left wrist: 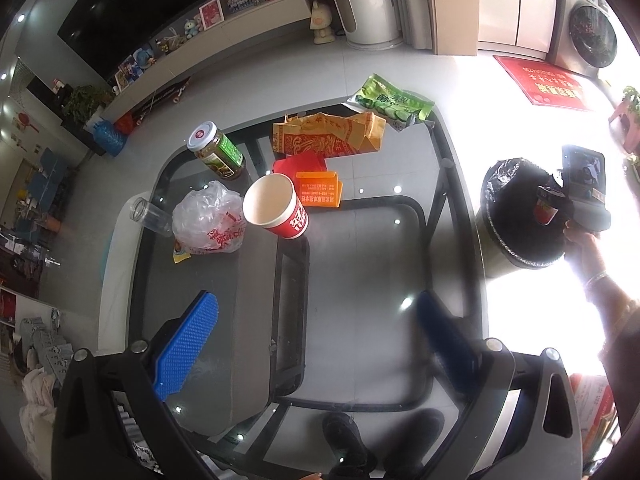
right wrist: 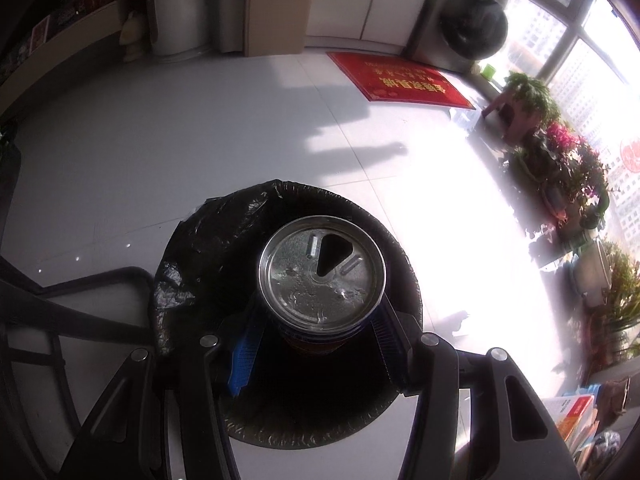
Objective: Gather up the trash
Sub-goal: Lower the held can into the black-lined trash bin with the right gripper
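Observation:
My right gripper [right wrist: 320,336] is shut on an opened drink can [right wrist: 322,276], held upright over the black-lined trash bin [right wrist: 192,248]. From the left wrist view the can [left wrist: 545,210] hangs over the bin [left wrist: 504,184] beside the table. My left gripper [left wrist: 316,316] is open above the glass table [left wrist: 360,280], nothing between its blue pads. Ahead of it on the table sit a red paper cup [left wrist: 276,206], a crumpled plastic bag [left wrist: 208,220], a green-labelled jar [left wrist: 216,151], a clear glass [left wrist: 150,214], an orange box [left wrist: 318,188], a yellow paper bag [left wrist: 328,136] and a green snack packet [left wrist: 390,102].
A person's hand [left wrist: 580,236] and arm hold the right gripper. Dark shoes [left wrist: 348,440] show under the glass. A red mat [right wrist: 396,80], a washing machine [right wrist: 468,28] and potted plants [right wrist: 560,148] stand beyond the bin on the pale tiled floor.

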A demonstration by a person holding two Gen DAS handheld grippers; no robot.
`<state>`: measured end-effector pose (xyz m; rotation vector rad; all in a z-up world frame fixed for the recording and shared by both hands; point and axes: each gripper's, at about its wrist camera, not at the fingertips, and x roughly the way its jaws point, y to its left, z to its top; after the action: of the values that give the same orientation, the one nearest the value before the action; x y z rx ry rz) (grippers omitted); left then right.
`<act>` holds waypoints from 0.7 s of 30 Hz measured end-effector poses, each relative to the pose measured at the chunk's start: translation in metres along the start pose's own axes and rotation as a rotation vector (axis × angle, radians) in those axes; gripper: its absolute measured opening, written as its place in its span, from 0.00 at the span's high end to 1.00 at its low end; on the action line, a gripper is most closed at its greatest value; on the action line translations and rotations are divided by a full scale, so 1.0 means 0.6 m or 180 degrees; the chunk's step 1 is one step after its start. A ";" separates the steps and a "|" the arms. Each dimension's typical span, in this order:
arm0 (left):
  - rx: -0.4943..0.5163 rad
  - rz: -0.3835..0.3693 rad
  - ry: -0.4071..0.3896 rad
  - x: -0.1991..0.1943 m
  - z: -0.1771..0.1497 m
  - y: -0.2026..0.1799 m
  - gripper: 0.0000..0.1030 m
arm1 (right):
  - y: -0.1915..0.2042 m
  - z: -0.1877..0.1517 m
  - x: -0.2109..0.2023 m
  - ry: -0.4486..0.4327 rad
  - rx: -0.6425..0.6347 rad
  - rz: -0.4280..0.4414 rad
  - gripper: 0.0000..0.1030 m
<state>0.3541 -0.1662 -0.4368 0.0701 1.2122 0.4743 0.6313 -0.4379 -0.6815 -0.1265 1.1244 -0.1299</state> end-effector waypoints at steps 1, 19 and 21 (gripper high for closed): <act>-0.0002 0.0002 0.0007 0.002 -0.002 0.000 0.06 | 0.001 -0.007 0.012 0.0045 0.0019 -0.0007 0.51; -0.0008 -0.0002 0.0126 0.035 -0.029 -0.007 0.06 | -0.021 -0.065 0.185 0.0832 0.0345 -0.0143 0.51; -0.0007 0.0006 0.0130 0.038 -0.030 -0.007 0.06 | -0.024 -0.074 0.203 0.0947 0.0374 -0.0155 0.51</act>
<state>0.3449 -0.1645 -0.4649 0.0599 1.2518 0.4806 0.6423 -0.4741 -0.8064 -0.0299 1.4072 -0.2643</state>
